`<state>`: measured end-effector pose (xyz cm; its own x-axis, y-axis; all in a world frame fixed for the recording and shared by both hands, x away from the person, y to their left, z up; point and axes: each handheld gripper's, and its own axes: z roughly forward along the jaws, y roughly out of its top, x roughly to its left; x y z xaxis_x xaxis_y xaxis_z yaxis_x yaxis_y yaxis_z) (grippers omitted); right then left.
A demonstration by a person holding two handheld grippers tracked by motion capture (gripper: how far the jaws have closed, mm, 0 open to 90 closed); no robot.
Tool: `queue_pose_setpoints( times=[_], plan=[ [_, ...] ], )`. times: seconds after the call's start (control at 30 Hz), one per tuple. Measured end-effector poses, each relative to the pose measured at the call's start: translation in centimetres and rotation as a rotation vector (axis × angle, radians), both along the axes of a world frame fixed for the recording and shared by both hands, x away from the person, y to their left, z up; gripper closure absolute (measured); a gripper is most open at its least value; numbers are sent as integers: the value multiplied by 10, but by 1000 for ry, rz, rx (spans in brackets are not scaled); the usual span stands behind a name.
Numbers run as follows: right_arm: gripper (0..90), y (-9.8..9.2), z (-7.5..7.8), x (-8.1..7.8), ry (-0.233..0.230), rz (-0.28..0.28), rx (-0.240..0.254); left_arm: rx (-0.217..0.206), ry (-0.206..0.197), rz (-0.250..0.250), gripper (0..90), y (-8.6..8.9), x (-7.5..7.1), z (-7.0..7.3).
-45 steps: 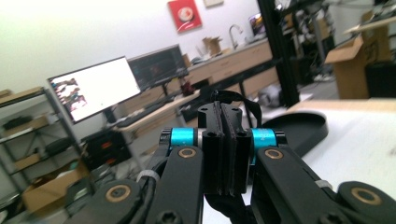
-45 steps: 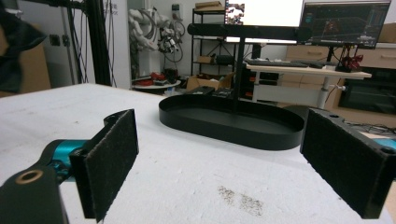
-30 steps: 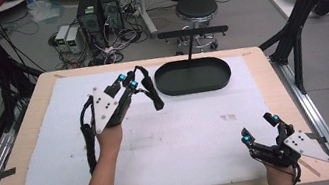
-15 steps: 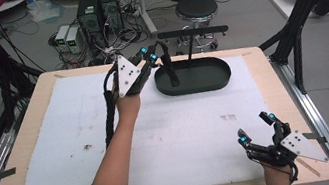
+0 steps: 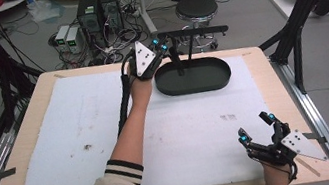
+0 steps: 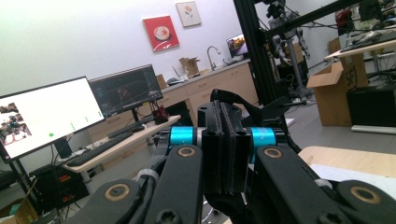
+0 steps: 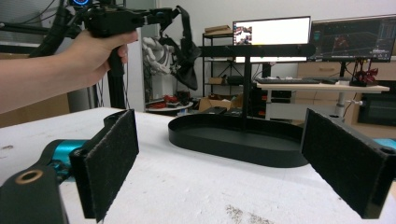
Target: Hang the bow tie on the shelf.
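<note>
A: Your left gripper (image 5: 165, 47) is raised over the far edge of the table, just above the left end of the black tray (image 5: 193, 76). Its jaws are pressed together on a black strap (image 6: 243, 105); in the left gripper view the pads (image 6: 226, 144) meet with that dark piece caught between them.

B: And where does the strap hang?

A: From the right gripper view it dangles from your left gripper, beside the upright post (image 7: 246, 88) of the black stand rising from the tray. I cannot tell whether it touches the bar (image 5: 193, 32) on top.

B: The other hand?

A: Your right gripper (image 5: 256, 129) rests low at the near right corner of the white mat (image 5: 59, 140), jaws spread wide, nothing between the pads (image 7: 112, 158). The tray sits well apart from it, toward the far side.
</note>
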<state>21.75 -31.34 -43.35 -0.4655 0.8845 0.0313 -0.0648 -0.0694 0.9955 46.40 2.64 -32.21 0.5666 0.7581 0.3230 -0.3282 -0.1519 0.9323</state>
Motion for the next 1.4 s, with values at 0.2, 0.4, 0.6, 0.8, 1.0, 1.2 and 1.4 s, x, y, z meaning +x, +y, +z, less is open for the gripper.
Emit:
queue_pose_setpoints(
  times=[0.2, 0.4, 0.6, 0.8, 1.0, 1.2, 1.4],
  plan=[
    [106, -1, 0, 0, -8, -8, 4, 25, 17, 69, 869, -3, 22, 0],
    [106, 0, -1, 1, -5, -6, 4, 51, 40, 94, 869, -4, 33, -8],
    [106, -1, -2, 2, -1, -9, 1, 59, 72, 124, 868, -7, 44, -16],
    [106, -2, -3, 2, -1, -15, -3, 79, 76, 171, 868, -5, 51, -19],
    [106, 0, -3, 2, 2, -11, -3, 78, 103, 214, 866, 7, 57, -21],
    [106, 1, -4, 3, 6, -8, -7, 76, 118, 234, 635, 14, 57, -21],
    [106, 0, -4, 2, 2, -11, -6, 14, 112, 261, 438, 26, 47, -12]
  ],
)
